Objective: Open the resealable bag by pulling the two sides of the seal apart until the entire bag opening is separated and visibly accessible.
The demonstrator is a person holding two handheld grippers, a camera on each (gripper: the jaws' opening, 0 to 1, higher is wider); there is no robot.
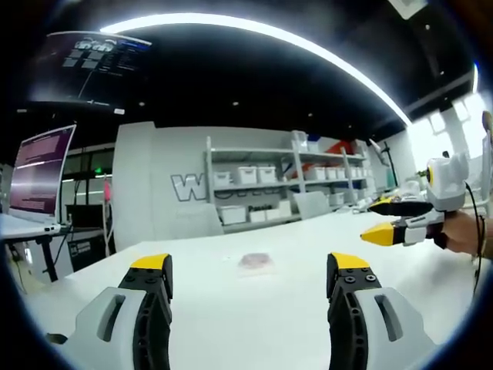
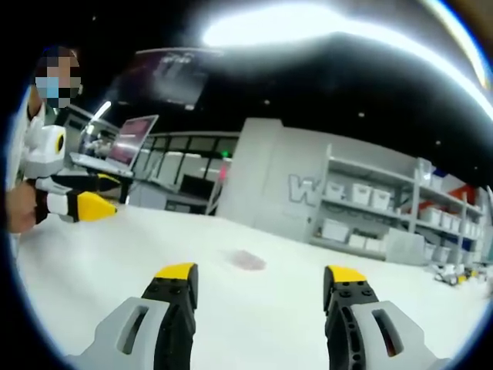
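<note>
1. Left gripper view: the left tool (image 1: 251,271) rises from the bottom of the frame, jaws spread wide, nothing between them.
2. The resealable bag (image 1: 256,263) lies flat on the white counter (image 1: 308,324), centre frame, beyond the jaw tips and apart from them. It looks small and pinkish; its seal is too blurred to read.
3. At the right edge, the right tool (image 1: 385,220) is held in a hand (image 1: 462,231), above the counter, holding nothing.
4. Right gripper view: the right tool (image 2: 262,271) also stands wide open and empty, bottom of frame.
5. The bag (image 2: 247,260) sits just above centre, framed between the jaws, likely so the approach runs straight at it.
6. At the left edge, the left tool (image 2: 85,196) in a hand (image 2: 19,208) points inward.
7. Judgement: both tools are held ready, each for one side of the seal; pulling has not yet begun.
</note>
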